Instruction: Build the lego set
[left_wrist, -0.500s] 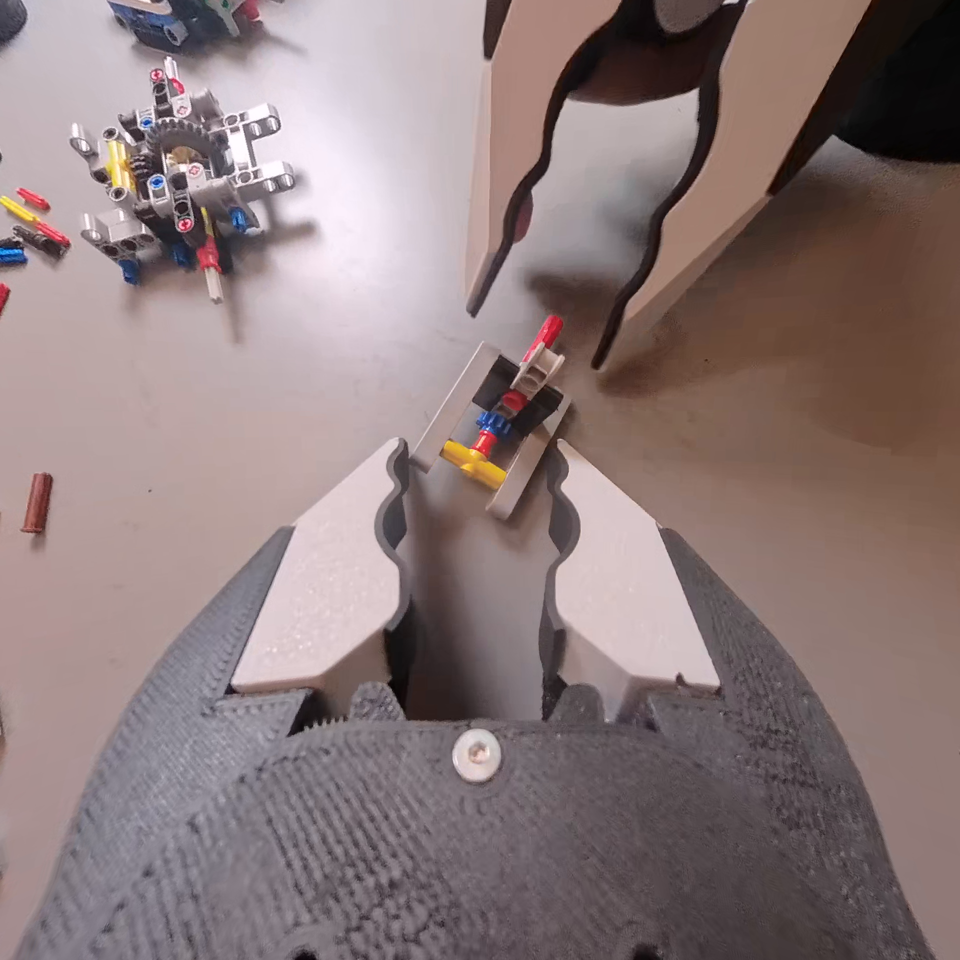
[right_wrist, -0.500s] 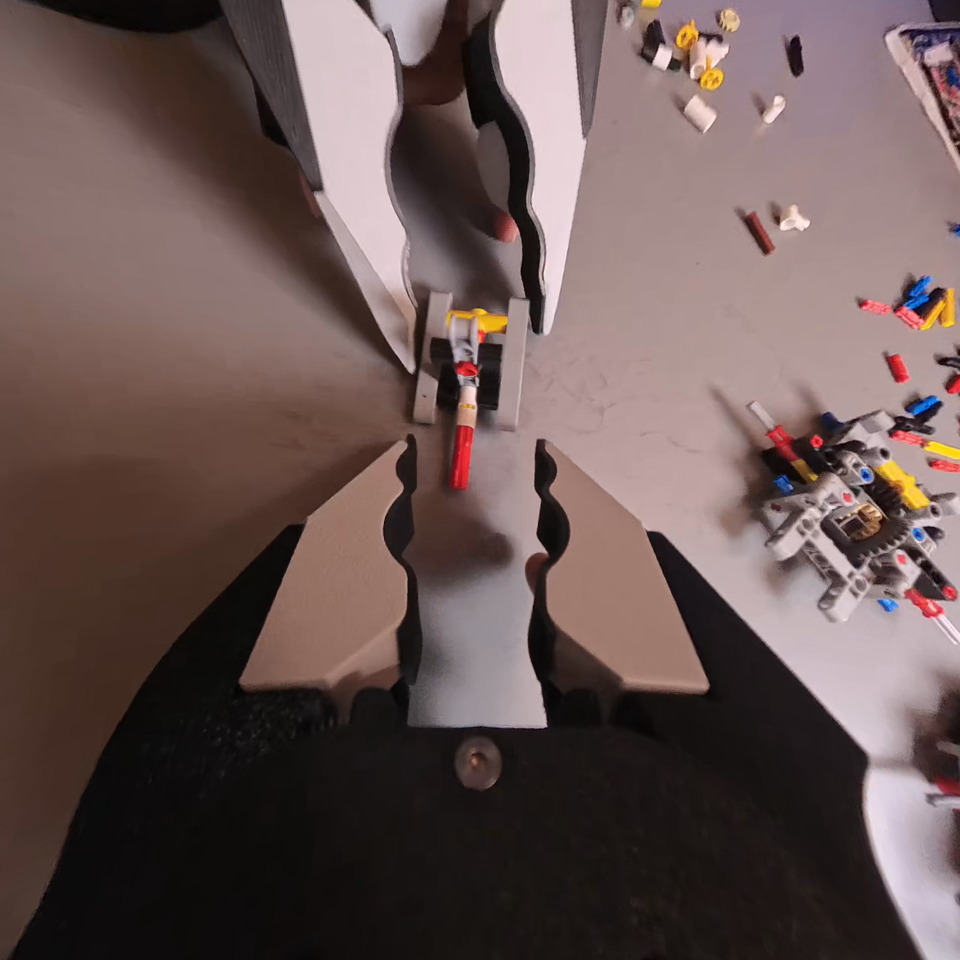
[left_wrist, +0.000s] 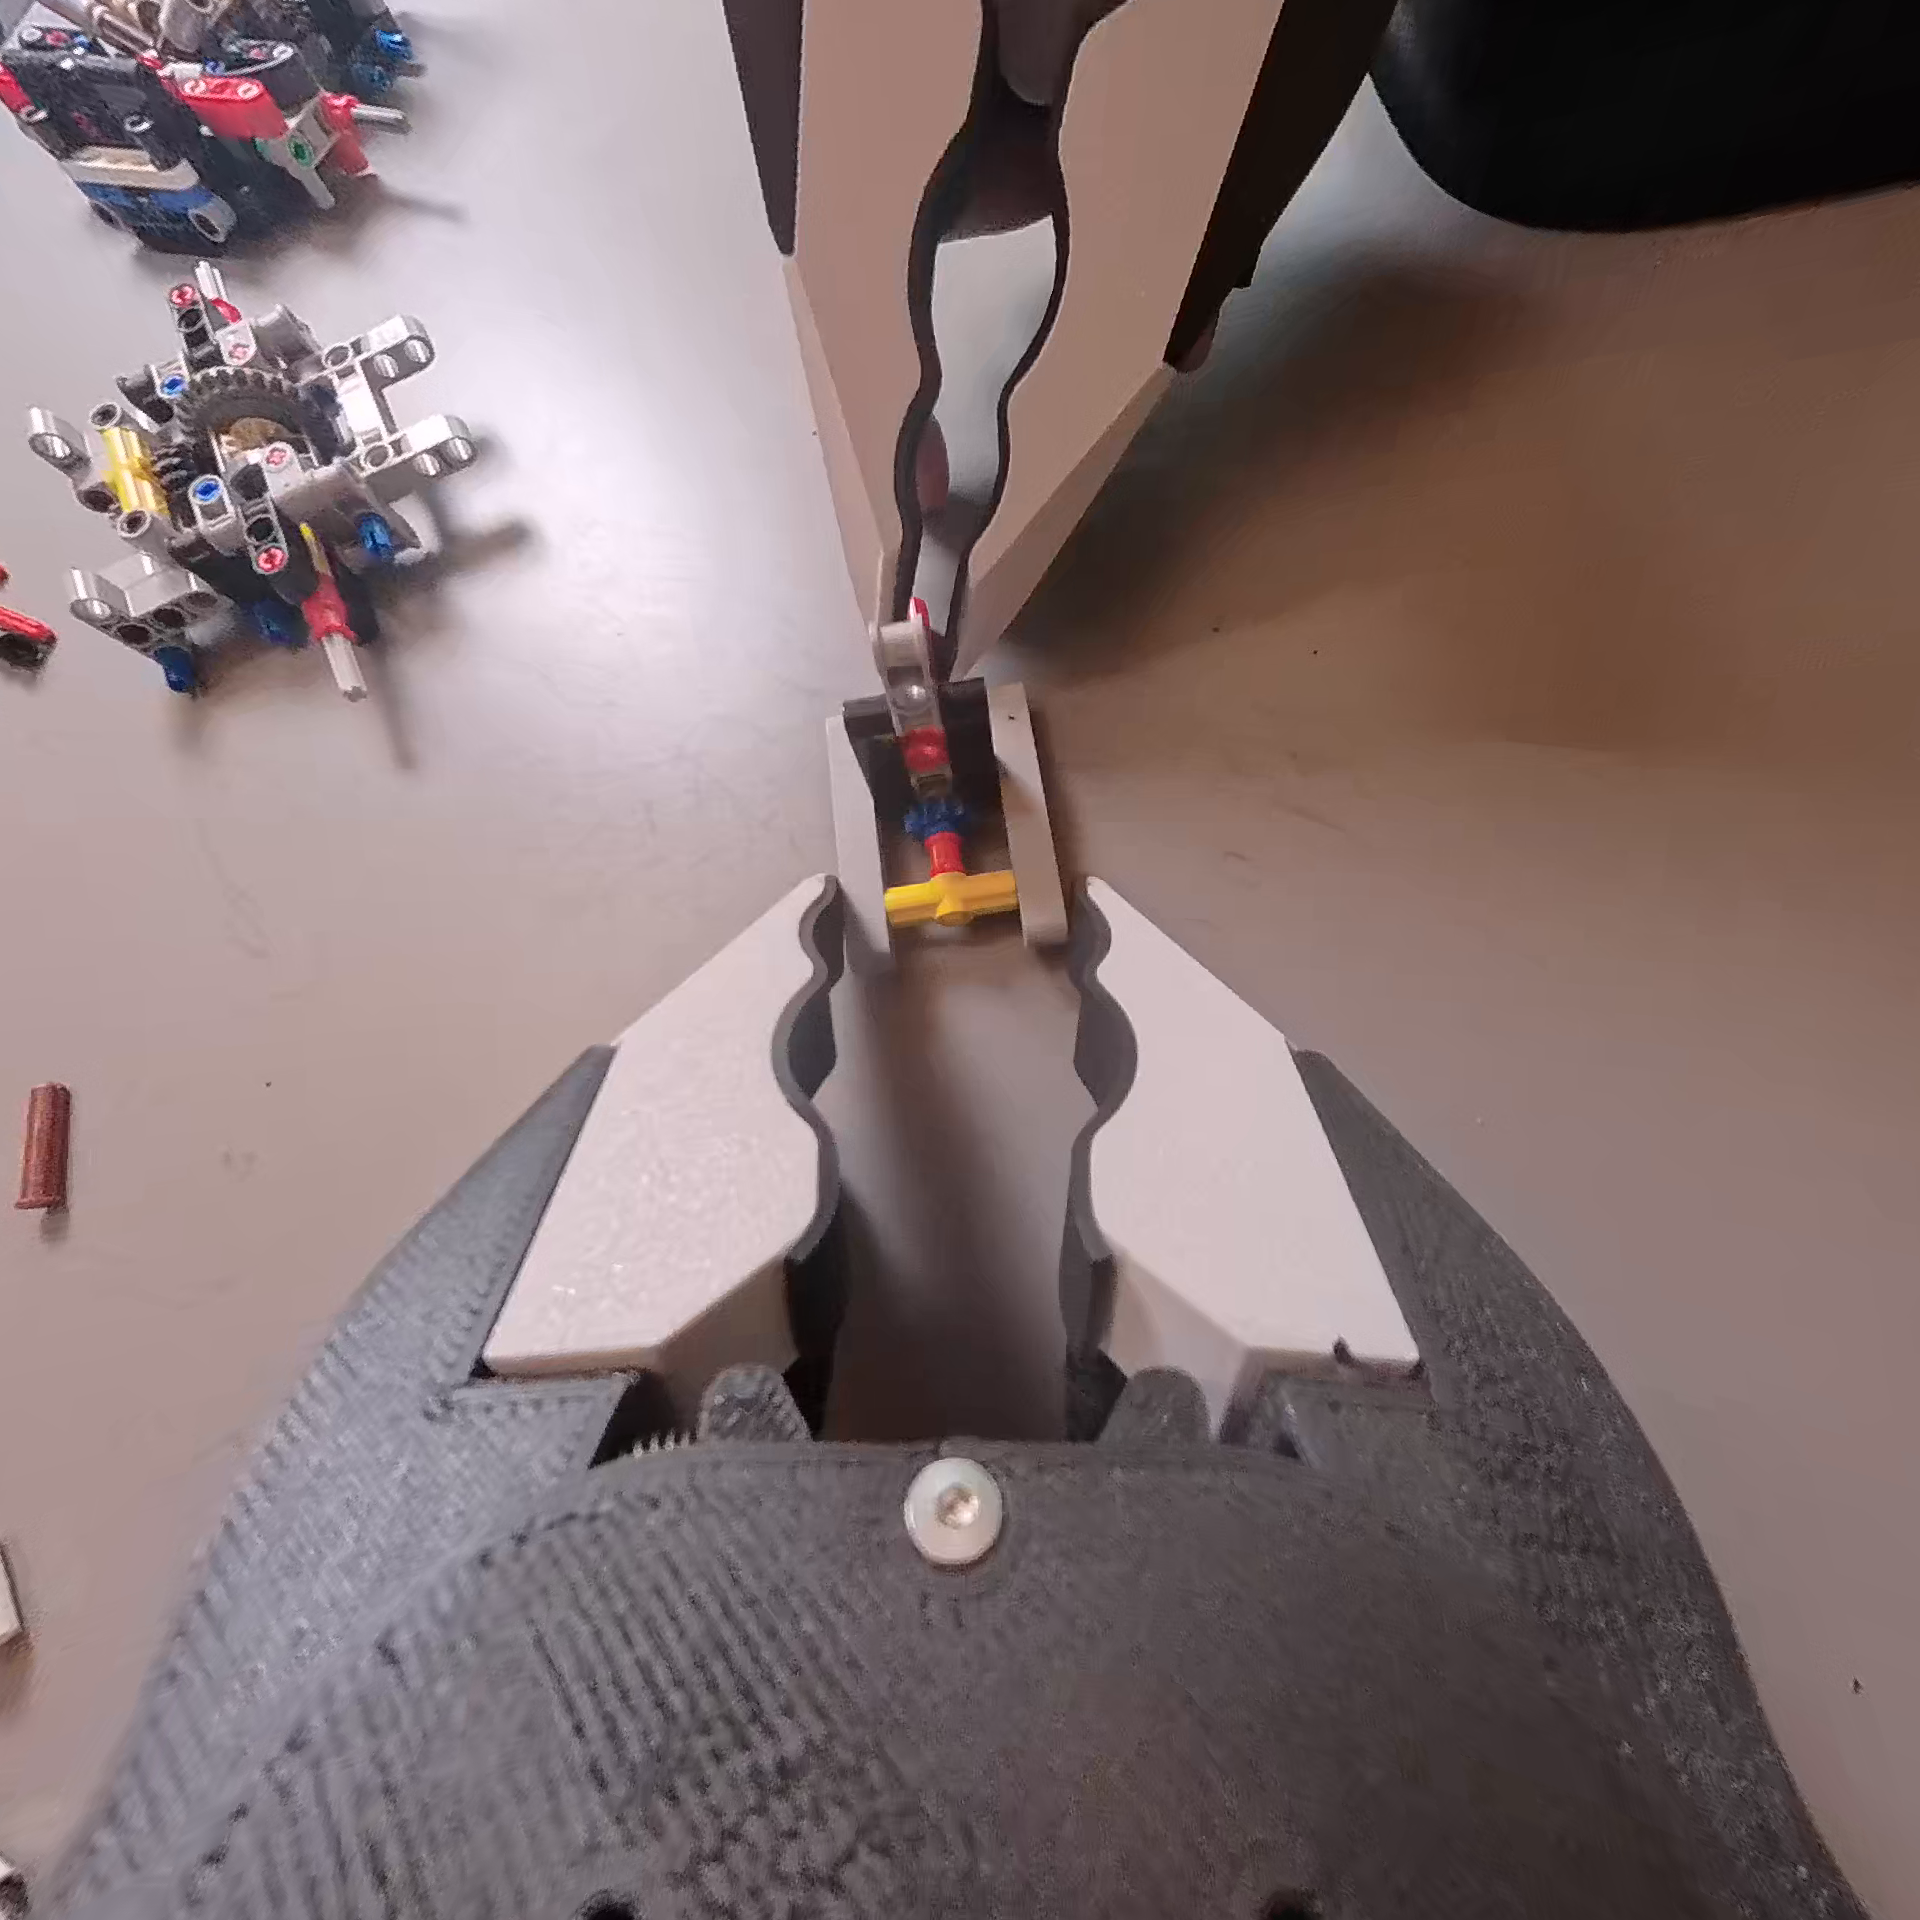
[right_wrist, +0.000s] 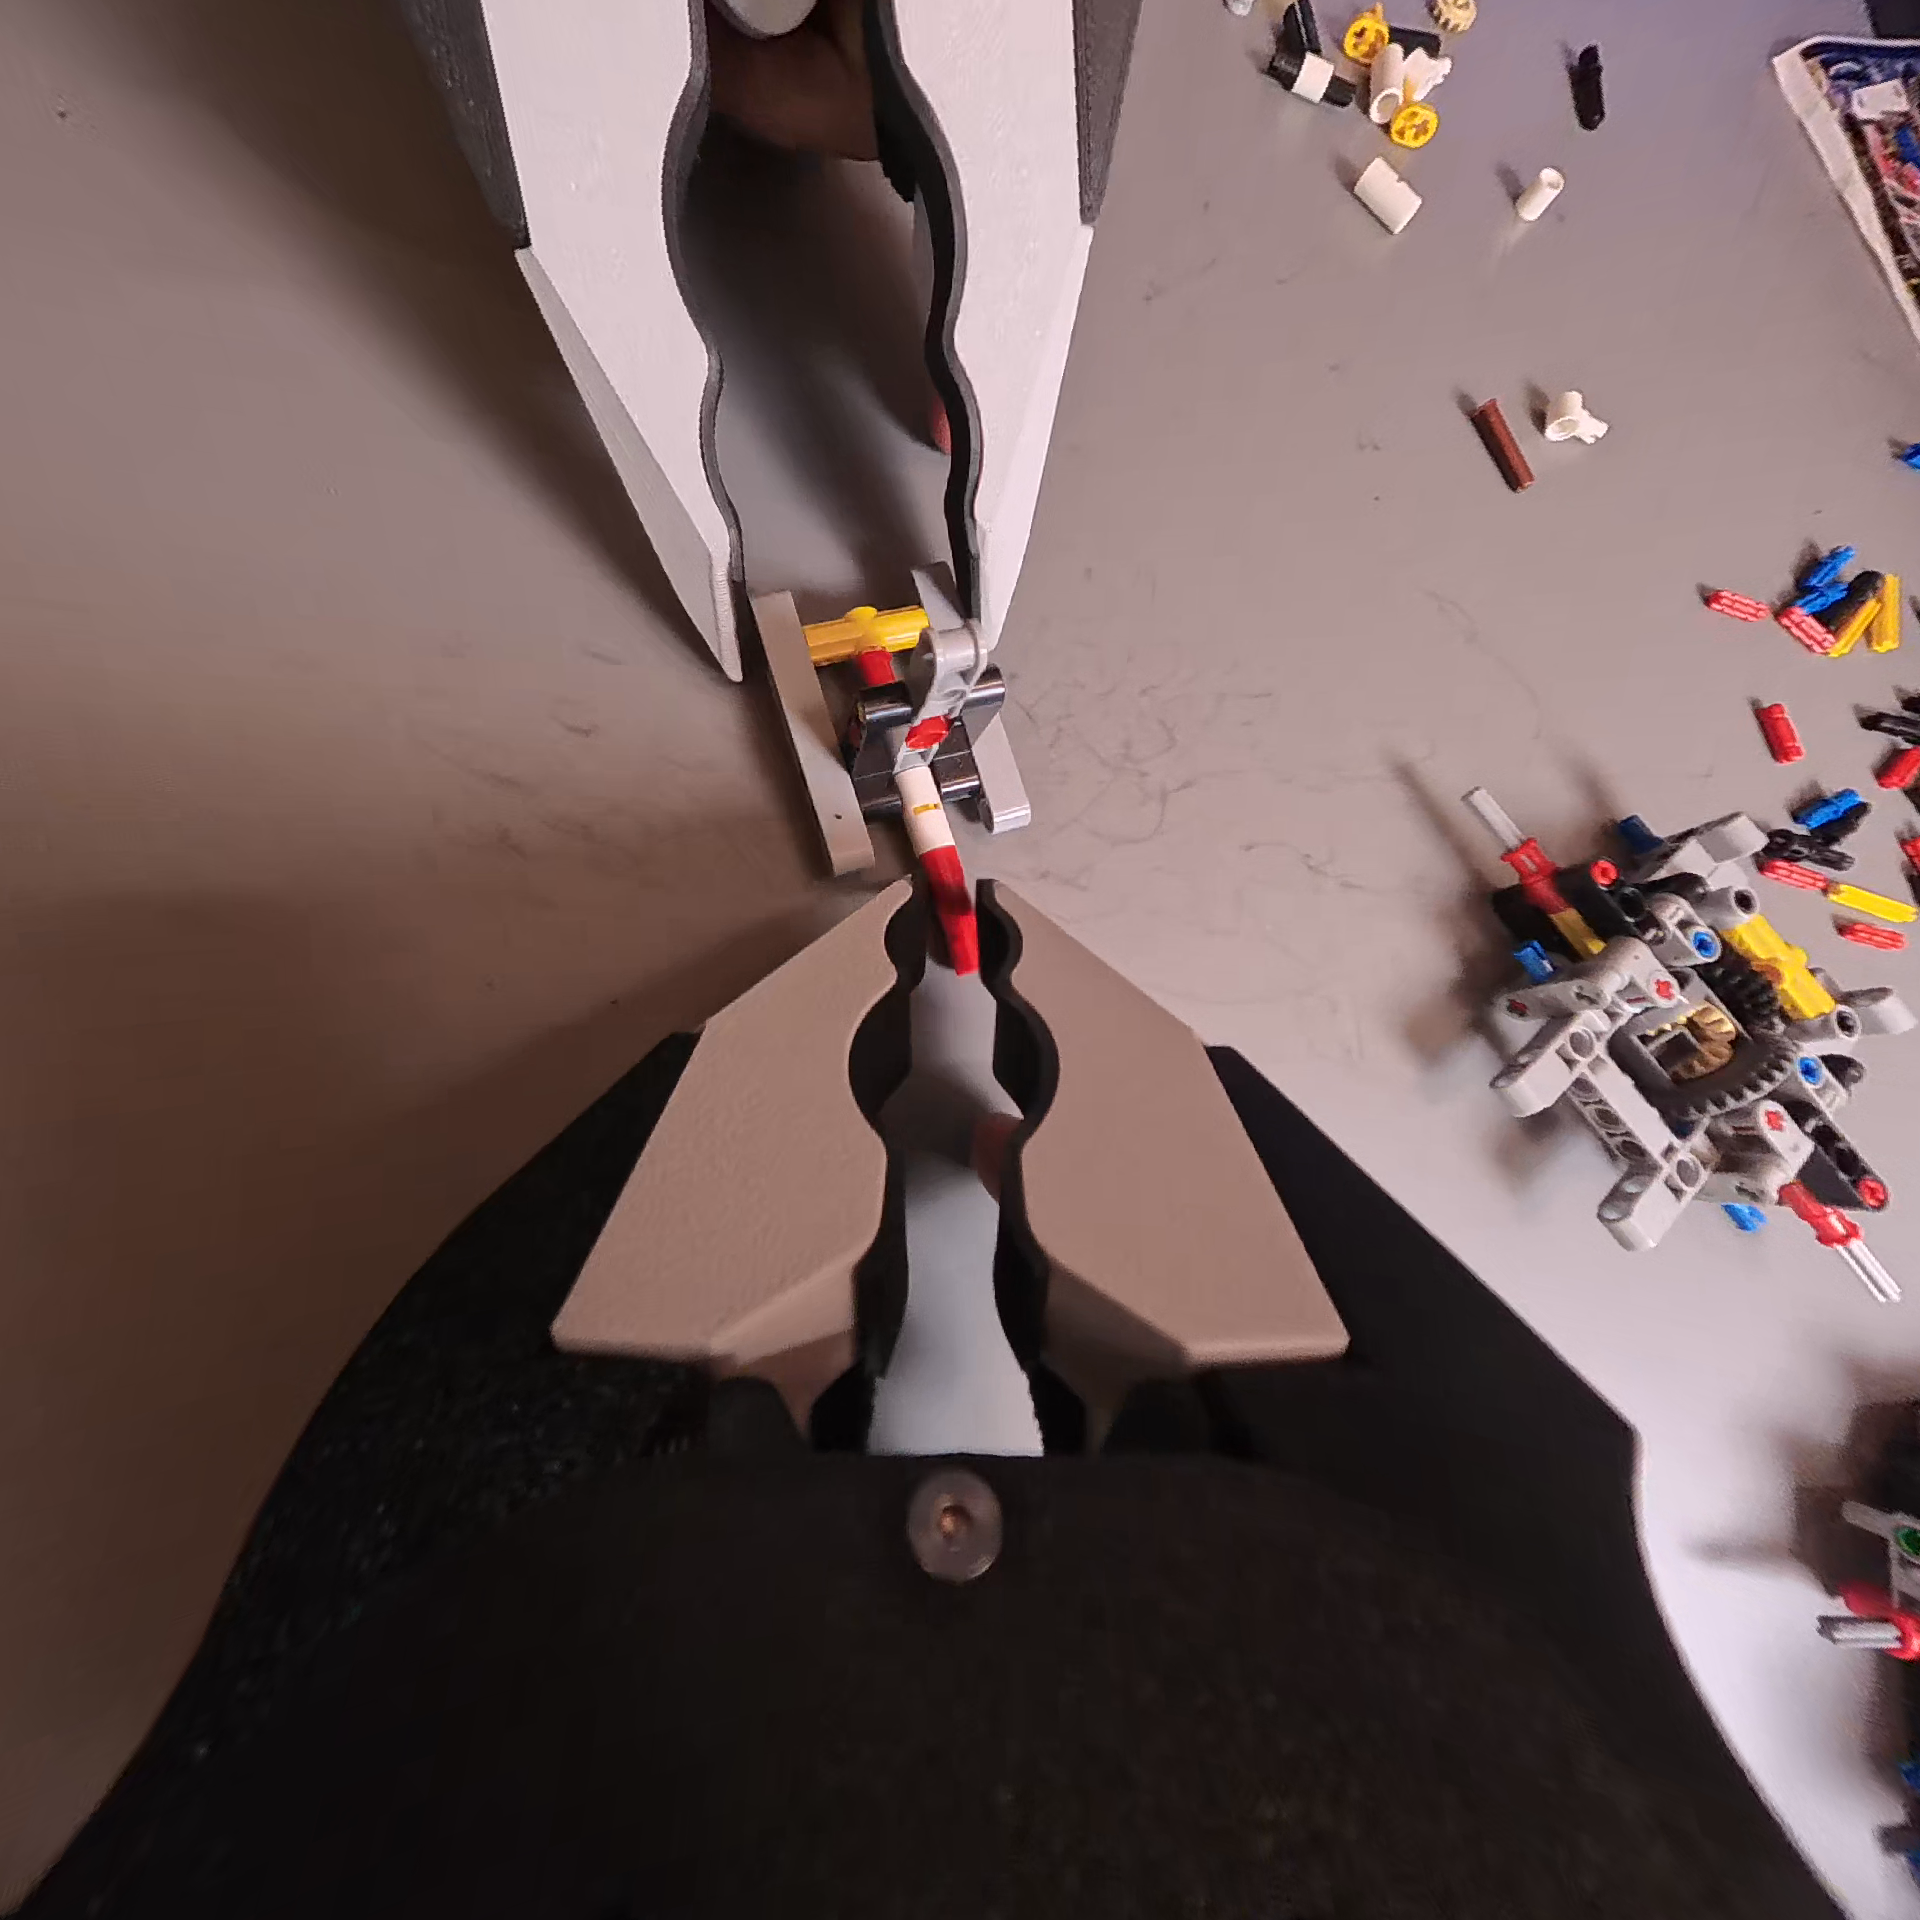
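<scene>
A small brick assembly (left_wrist: 1023, 810) lies on the grey table: two grey beams, a black block, a blue gear and a yellow cross piece (left_wrist: 945, 899). My left gripper (left_wrist: 961, 904) is shut on it, one pad on each grey beam's near end. A white and red axle (right_wrist: 951, 920) sticks out of the assembly (right_wrist: 810, 748) toward my right gripper (right_wrist: 945, 894), which is shut on the axle's red end. The left gripper also shows in the right wrist view (right_wrist: 852, 613), straddling the yellow end. The right gripper shows in the left wrist view (left_wrist: 925, 613), pinched at the far end.
A larger grey gear assembly (left_wrist: 239, 499) (right_wrist: 1683, 1049) and a dark model (left_wrist: 177, 135) sit to one side. A brown pin (left_wrist: 44, 1143) (right_wrist: 1501, 442), loose coloured pins (right_wrist: 1829, 613), white and yellow parts (right_wrist: 1371, 62) and a booklet (right_wrist: 1870, 177) lie around. Tip to tip, the grippers are about 5 cm apart.
My right gripper moved forward and its pads came together on the red axle end. My left jaws narrowed onto the grey beams, and the assembly turned straight between them.
</scene>
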